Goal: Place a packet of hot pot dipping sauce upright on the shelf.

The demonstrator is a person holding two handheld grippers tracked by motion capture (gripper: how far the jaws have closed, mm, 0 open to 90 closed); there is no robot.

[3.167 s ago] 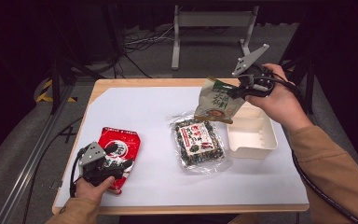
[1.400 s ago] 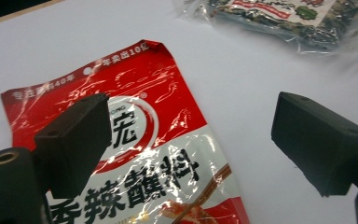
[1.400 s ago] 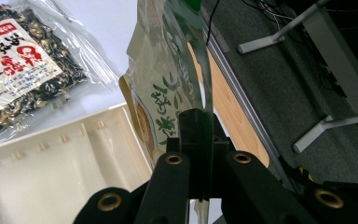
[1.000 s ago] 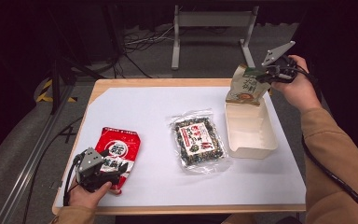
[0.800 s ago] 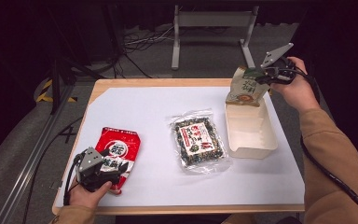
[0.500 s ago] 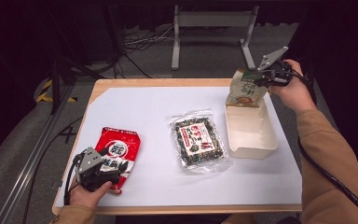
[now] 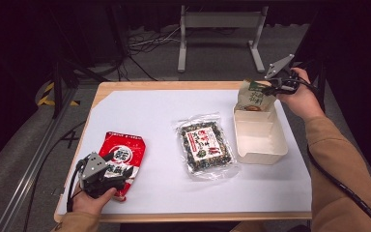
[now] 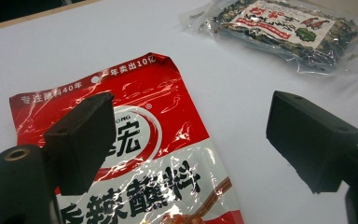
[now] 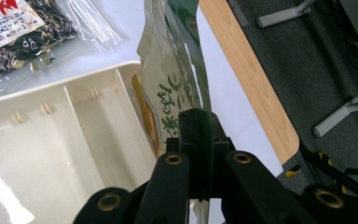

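pouch going down into the tray

compared with the frame a few seconds back, the right gripper (image 7: 276, 86) is now sitting at the upper right of the high view, beyond the cream tray (image 7: 260, 153), instead of holding the green-and-beige pouch (image 7: 254, 96) tilted over the bench middle. since a second ago the pouch is hanging lower, its bottom edge now inside the tray's far end. the right gripper's jaws are pressed together, pinching the pouch's top edge. the left gripper (image 7: 110, 178) is staying at the lower left, jaws spread over the red sachet (image 7: 122, 156), nothing pinched.

the bench (image 7: 145, 111) is carrying a white sheet over a wooden top; around it the room is dark, with grey floor, cables and a metal stand behind.

the red sachet is bearing chinese characters and the figures "440" and "10". the clear seaweed packet (image 7: 206, 145) at centre is showing a red-and-white label, too small to read.
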